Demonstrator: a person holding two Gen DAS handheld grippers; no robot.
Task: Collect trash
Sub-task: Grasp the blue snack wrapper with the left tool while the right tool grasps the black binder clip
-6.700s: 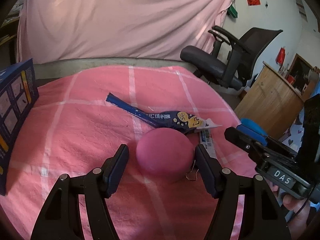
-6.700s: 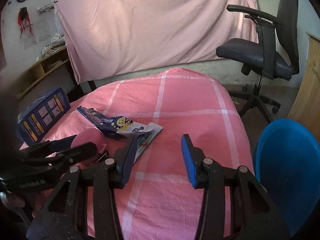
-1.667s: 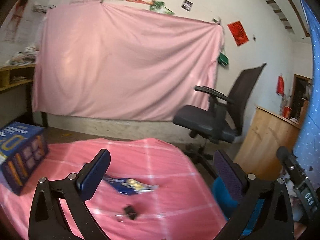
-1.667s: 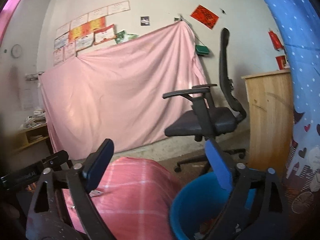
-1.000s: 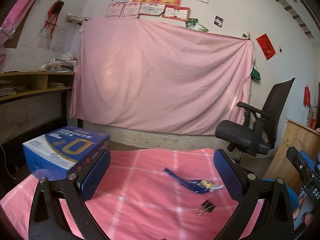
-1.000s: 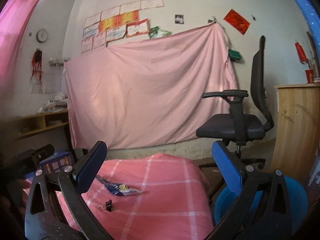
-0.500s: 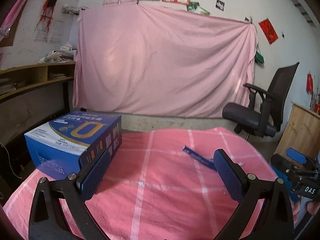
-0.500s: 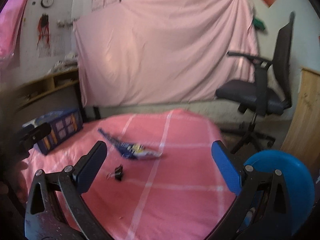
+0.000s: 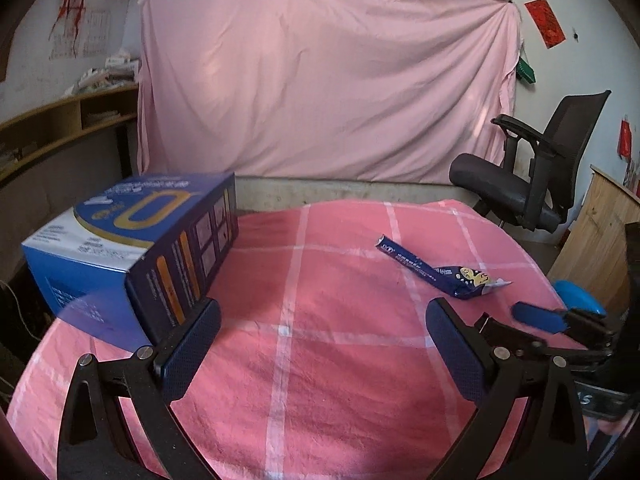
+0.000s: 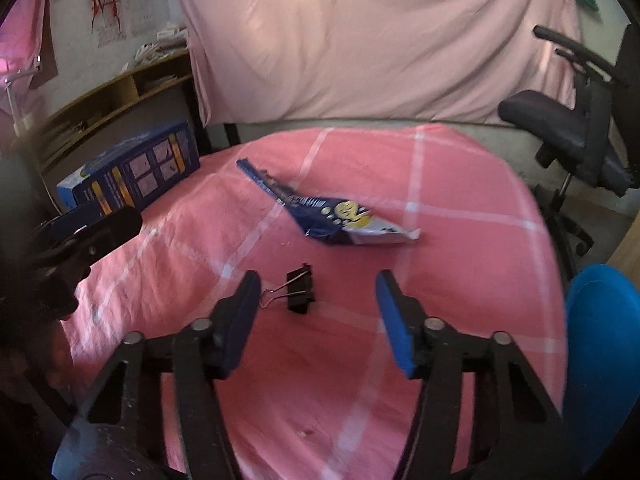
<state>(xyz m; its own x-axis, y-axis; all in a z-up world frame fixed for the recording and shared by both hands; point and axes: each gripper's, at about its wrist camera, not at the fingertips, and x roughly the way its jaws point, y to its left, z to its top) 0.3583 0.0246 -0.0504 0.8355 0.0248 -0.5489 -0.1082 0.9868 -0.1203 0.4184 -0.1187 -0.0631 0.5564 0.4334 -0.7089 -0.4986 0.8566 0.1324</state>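
Two pieces of litter are left on the pink checked worktop (image 10: 460, 184): a dark blue snack wrapper (image 10: 332, 216) lying flat near the middle, and a black binder clip (image 10: 299, 292) just in front of it. Compared with a second ago, when both cameras looked out at the pink curtain and the office chair (image 9: 532, 184), both now tilt down onto the cloth, so the hands appear to be back from the blue bin (image 10: 604, 360) beside the worktop's right edge and starting another pick. The right tool (image 10: 316, 316) has just been narrowing its jaws, which stand apart and grip nothing; the clip lies beyond the tips, closer to the left pad, and is probably the next target. The left tool (image 9: 322, 354) is spread wide over bare cloth, beside the blue carton (image 9: 132, 252), well apart from the wrapper. The pink ball seen earlier is gone from the worktop, so collection looks partly done.
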